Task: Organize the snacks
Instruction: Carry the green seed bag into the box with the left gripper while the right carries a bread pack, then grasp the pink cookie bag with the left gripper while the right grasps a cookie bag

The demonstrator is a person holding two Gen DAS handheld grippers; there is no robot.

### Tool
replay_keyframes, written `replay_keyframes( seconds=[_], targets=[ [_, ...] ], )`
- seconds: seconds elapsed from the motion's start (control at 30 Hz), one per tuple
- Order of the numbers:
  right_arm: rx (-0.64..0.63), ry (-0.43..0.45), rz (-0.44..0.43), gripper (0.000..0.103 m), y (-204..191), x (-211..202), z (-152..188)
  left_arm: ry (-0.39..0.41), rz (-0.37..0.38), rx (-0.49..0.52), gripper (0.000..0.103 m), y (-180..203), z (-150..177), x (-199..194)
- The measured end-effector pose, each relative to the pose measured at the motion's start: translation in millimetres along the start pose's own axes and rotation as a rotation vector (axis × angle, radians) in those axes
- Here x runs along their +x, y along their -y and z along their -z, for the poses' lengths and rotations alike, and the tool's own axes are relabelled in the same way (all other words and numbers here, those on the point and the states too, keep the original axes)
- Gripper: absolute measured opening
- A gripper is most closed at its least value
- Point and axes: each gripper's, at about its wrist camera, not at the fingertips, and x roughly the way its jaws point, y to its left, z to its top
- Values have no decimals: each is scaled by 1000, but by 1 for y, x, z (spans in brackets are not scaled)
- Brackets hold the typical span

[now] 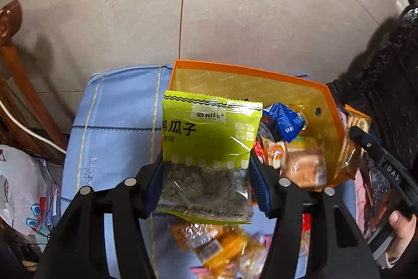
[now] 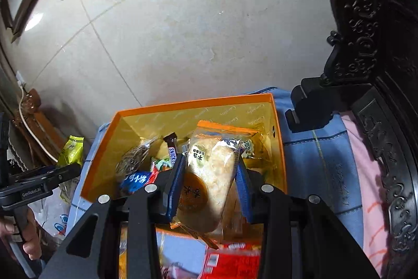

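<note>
Two snack packets are up in the air, each pinched by its lower half so it hangs clear for dropping: the left gripper clamps a green melon-seed packet, the right gripper a clear-wrapped rice cracker. Both sit over the orange box, whose open far corner at twelve o'clock looks like the sensible landing spot.

The box sits on the cloth, snack packets inside, more loose packets before it.
</note>
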Motion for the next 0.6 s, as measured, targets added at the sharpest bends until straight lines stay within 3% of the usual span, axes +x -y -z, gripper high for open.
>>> replay_keyframes(
  seconds=[0.07, 0.1, 0.13, 0.23, 0.4, 0.43, 0.6],
  targets=[
    [20, -12, 5, 52, 1, 8, 0, -30, -3, -8, 65, 6, -6, 14],
    [40, -2, 13, 73, 3, 9, 1, -40, -5, -16, 75, 7, -5, 19],
    [53, 13, 22, 82, 4, 8, 3, -45, -7, -26, 87, 8, -4, 22],
    [55, 15, 26, 83, 6, 4, 14, -31, 1, -37, 91, 9, 1, 22],
    [57, 9, 25, 89, 10, -15, 43, -74, -10, -34, 93, 0, 23, 20],
    [52, -3, 22, 93, 9, -20, 53, -86, -14, -35, 93, -4, 32, 19],
    [-59, -92, 45, 94, -6, -27, 112, -146, -51, -42, 93, -22, 83, 17]
  ],
)
